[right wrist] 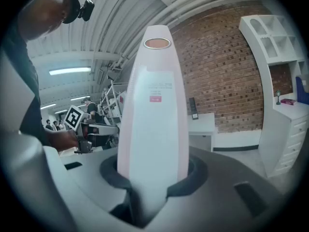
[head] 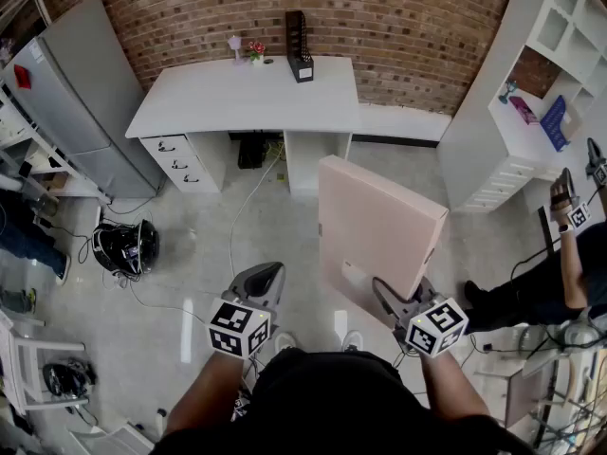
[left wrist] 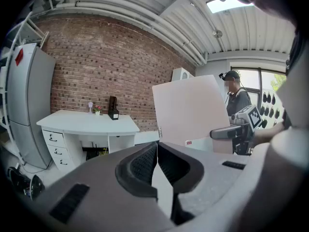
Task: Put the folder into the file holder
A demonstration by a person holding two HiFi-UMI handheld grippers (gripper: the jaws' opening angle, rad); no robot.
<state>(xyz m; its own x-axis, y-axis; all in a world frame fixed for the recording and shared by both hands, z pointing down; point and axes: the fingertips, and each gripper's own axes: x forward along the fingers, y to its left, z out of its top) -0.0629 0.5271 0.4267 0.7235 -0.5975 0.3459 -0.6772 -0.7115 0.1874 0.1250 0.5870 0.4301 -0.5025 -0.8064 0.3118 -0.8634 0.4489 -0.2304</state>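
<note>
the right gripper (head: 387, 297), at 5 o'clock in the head view, pinches the lower end of a pale pink, flat cardboard box folder (head: 379, 230). in the right gripper view its jaws press on both sides of the folder's narrow spine, which rises straight up between them. the folder hangs in the air, tilted, its broad face turned toward 9 o'clock. it is well apart from the white desk (head: 237, 98) at 12 o'clock. the tall black file holder (head: 300, 47) stands upright at the far edge of that desk, beside the brick wall (head: 408, 17). the left gripper (head: 263, 281), at 7 o'clock, has its jaws pressed together, pad against pad, and is clear of the folder. a grey refrigerator (head: 85, 102) stands at 10 o'clock and a white shelf unit (head: 531, 93) at 2 o'clock.
</note>
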